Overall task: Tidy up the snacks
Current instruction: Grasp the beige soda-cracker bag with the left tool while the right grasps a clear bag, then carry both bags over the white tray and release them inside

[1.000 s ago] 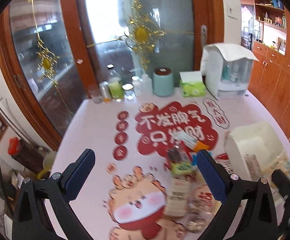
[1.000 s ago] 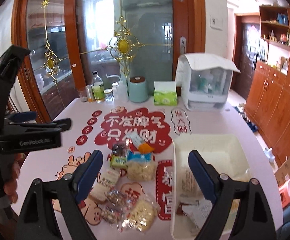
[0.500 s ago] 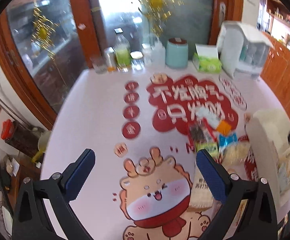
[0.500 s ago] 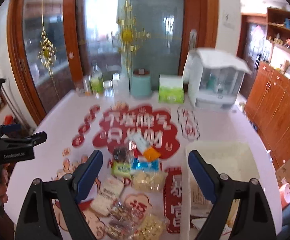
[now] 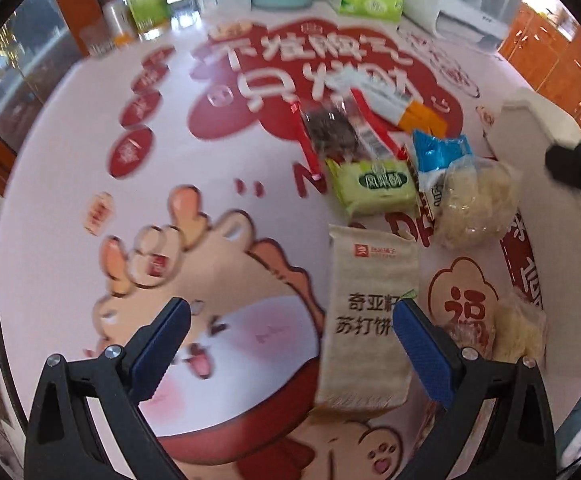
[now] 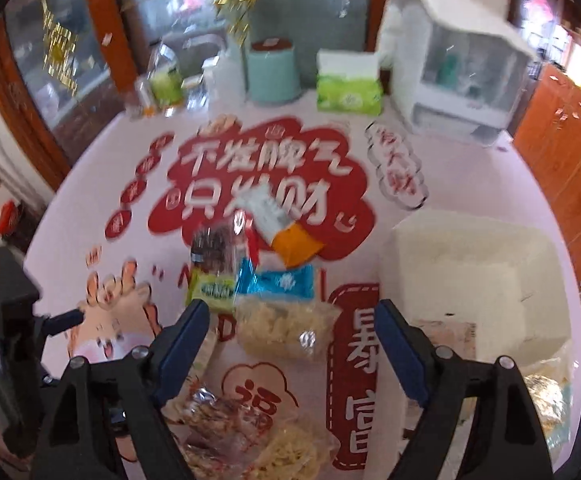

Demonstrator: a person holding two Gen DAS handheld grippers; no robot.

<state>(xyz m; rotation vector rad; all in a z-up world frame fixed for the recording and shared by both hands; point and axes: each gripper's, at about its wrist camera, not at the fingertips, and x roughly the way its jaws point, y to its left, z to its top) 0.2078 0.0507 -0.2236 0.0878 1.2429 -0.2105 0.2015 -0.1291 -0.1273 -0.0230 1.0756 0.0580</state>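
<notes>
Several snack packs lie on the printed tablecloth. In the left wrist view a beige cracker pack [image 5: 368, 316] lies upright by my right finger, with a green pack [image 5: 372, 186], a dark clear pack [image 5: 330, 130], a blue pack [image 5: 440, 152] and a noodle bag [image 5: 476, 202] beyond. My left gripper [image 5: 290, 344] is open and empty, low over the table. My right gripper [image 6: 292, 346] is open and empty above a noodle bag [image 6: 284, 330]. The white bin [image 6: 470, 276] sits at the right and holds some packs.
At the table's back stand a green tissue box [image 6: 348, 88], a teal canister [image 6: 272, 72], bottles [image 6: 164, 80] and a white dispenser [image 6: 456, 68]. More snack bags [image 6: 246, 432] lie below my right gripper. Wooden cabinets [image 6: 570, 148] stand at the right.
Both grippers have dropped and tilted down toward the snack pile. The left one has come much closer to the beige cracker pack. Both stay open.
</notes>
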